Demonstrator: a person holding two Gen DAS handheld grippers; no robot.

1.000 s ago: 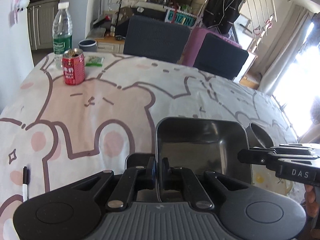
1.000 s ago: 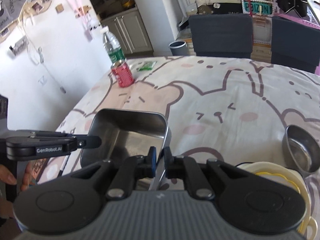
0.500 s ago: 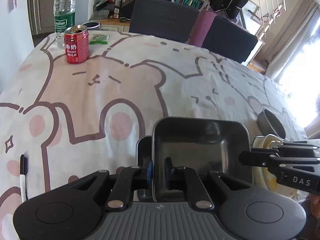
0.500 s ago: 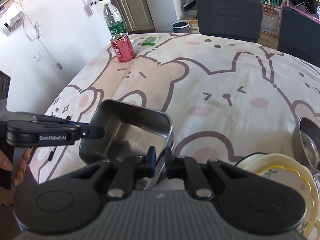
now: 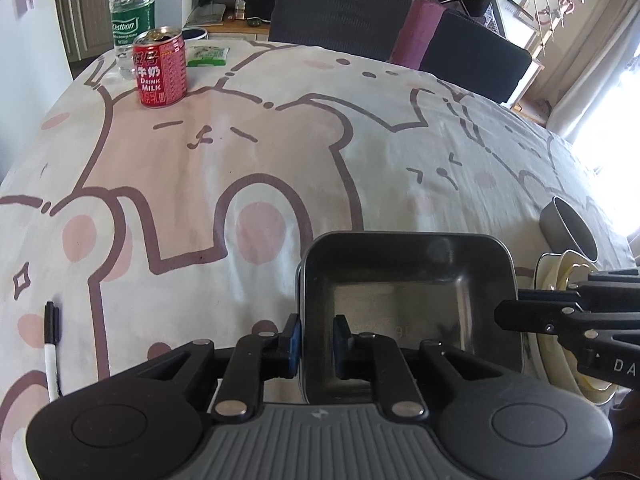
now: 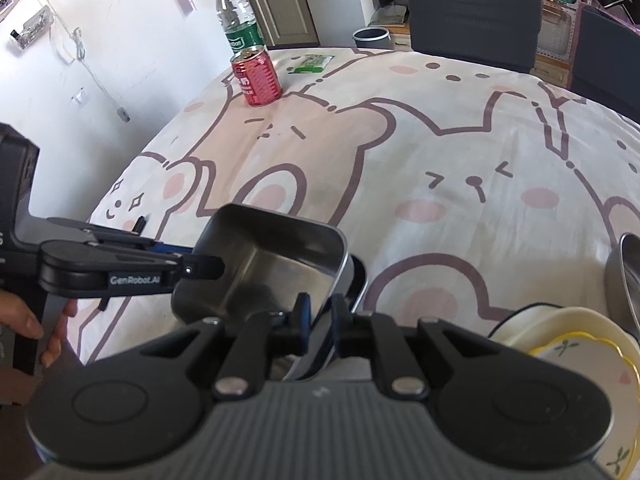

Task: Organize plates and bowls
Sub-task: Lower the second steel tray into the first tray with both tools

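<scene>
shadow hides the bottom of the square metal tray (image 5: 404, 300), so its floor is hard to read in the left view. both claws pinch it: the left claw (image 5: 318, 340) grips the wall at 9 o'clock, one blue pad outside and one inside, and the right claw (image 6: 320, 316) grips the rim on the other side. in the right view the tray (image 6: 264, 264) is tilted, shiny and smooth with round corners. a second tray edge (image 6: 358, 280) peeks out under it, mostly hidden, so i cannot tell if they touch.

at 3 o'clock in the left view sit cream plates (image 5: 560, 276), partly covered by the right claw's black arm. a round metal bowl (image 5: 568, 224) lies just past them, cut off in the right view.

the desk (image 5: 280, 140) wears a soft cloth with pink bears and bunnies. far off at 11 o'clock stand a red milk can (image 5: 160, 68) and a clear bottle (image 5: 132, 12). a black and white pen (image 5: 51, 344) lies at 9 o'clock. a hand (image 6: 24, 320) shows at the edge, cut off.
</scene>
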